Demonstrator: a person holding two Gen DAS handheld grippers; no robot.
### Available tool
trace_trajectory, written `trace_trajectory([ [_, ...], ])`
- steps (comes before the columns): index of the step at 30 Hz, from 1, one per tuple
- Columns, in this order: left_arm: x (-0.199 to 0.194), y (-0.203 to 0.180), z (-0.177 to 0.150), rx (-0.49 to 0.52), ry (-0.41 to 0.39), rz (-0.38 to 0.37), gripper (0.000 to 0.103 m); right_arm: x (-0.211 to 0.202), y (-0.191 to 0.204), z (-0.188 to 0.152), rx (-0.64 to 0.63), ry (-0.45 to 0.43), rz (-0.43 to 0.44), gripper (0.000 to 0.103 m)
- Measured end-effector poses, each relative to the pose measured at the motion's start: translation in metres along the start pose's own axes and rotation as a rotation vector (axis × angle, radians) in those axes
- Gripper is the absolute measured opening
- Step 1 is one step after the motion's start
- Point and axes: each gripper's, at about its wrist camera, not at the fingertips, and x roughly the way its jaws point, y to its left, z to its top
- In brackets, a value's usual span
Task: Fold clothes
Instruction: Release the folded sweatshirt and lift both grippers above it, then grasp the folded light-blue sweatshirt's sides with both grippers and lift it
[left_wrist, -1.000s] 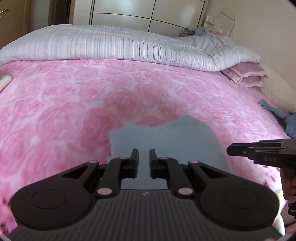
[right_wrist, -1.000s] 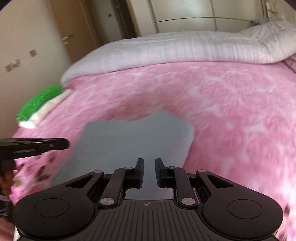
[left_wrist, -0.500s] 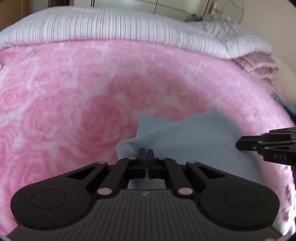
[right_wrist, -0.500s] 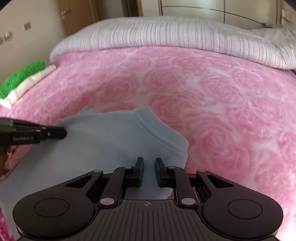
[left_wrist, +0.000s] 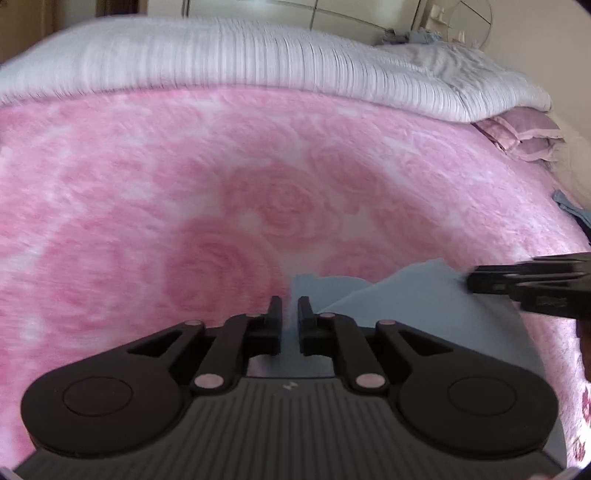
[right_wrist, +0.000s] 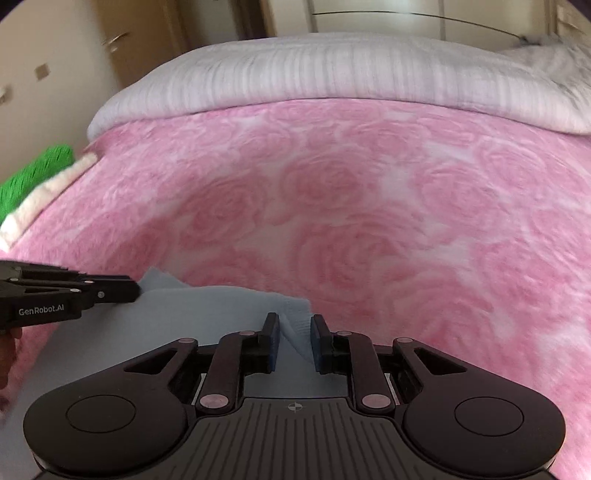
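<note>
The pink plush blanket with a rose pattern fills both views, soft and deep-piled. At twelve o'clock along its far edge lies a white ribbed quilt, bulky and ridged. At three o'clock in the left view sit mauve frilled pillows; at nine o'clock in the right view a green shaggy mat with a cream edge rests at the bed's side.

The pale blue knit garment, smooth with a ribbed band at one corner, lies at six o'clock on the blanket, its far edge lifted between the two tools. The right gripper has that ribbed corner pinched in a narrow grip, the cloth bunched between the blue pads. The left gripper stands nearly closed on the other corner, a thin layer of the blue fabric caught between its fingers.

Judging from this, the step in hand is carrying the held edge over to make a fold. The next move likely calls for both hands to travel together, keeping the edge taut and level, then laying it down square on the lower part before letting go.
</note>
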Motion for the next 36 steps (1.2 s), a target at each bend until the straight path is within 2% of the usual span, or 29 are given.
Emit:
trace_trajectory([
  [4, -0.059, -0.001, -0.017, -0.048, -0.033, -0.051, 0.005, -0.06, 0.004, -0.016, 0.005, -0.068, 0.038, 0.018],
  [7, -0.099, -0.018, -0.043, -0.03, -0.036, -0.093, 0.005, -0.101, 0.015, -0.044, 0.018, -0.086, 0.067, 0.018],
  [9, -0.112, -0.03, -0.063, -0.019, -0.021, -0.119, 0.005, -0.119, 0.029, -0.062, 0.006, -0.079, 0.067, 0.018],
  [11, -0.108, -0.039, -0.082, -0.007, 0.023, -0.107, 0.005, -0.128, 0.043, -0.081, -0.01, -0.058, 0.074, 0.018],
  [13, -0.092, -0.038, -0.097, -0.045, 0.09, -0.067, 0.005, -0.116, 0.055, -0.094, -0.031, 0.023, 0.05, 0.018],
  [14, -0.093, -0.038, -0.098, -0.068, 0.089, -0.056, 0.005, -0.107, 0.059, -0.101, -0.041, 0.056, 0.031, 0.017],
  [16, -0.096, -0.038, -0.099, -0.112, 0.086, -0.035, 0.005, -0.105, 0.065, -0.103, -0.049, 0.052, 0.008, 0.017],
  [19, -0.12, -0.048, -0.091, -0.107, 0.054, 0.004, 0.006, -0.119, 0.071, -0.096, -0.027, 0.058, -0.024, 0.018],
  [20, -0.127, -0.051, -0.091, -0.109, 0.054, 0.021, 0.007, -0.126, 0.073, -0.096, -0.022, 0.054, -0.029, 0.022],
  [23, -0.145, -0.063, -0.096, -0.088, 0.052, 0.066, 0.012, -0.145, 0.076, -0.104, 0.009, 0.04, -0.053, 0.054],
  [28, -0.169, -0.076, -0.11, -0.077, 0.053, 0.07, 0.02, -0.166, 0.079, -0.121, 0.065, 0.041, -0.065, 0.057],
  [36, -0.199, -0.094, -0.128, -0.043, 0.036, 0.091, 0.032, -0.199, 0.088, -0.14, 0.079, 0.001, -0.097, 0.057],
])
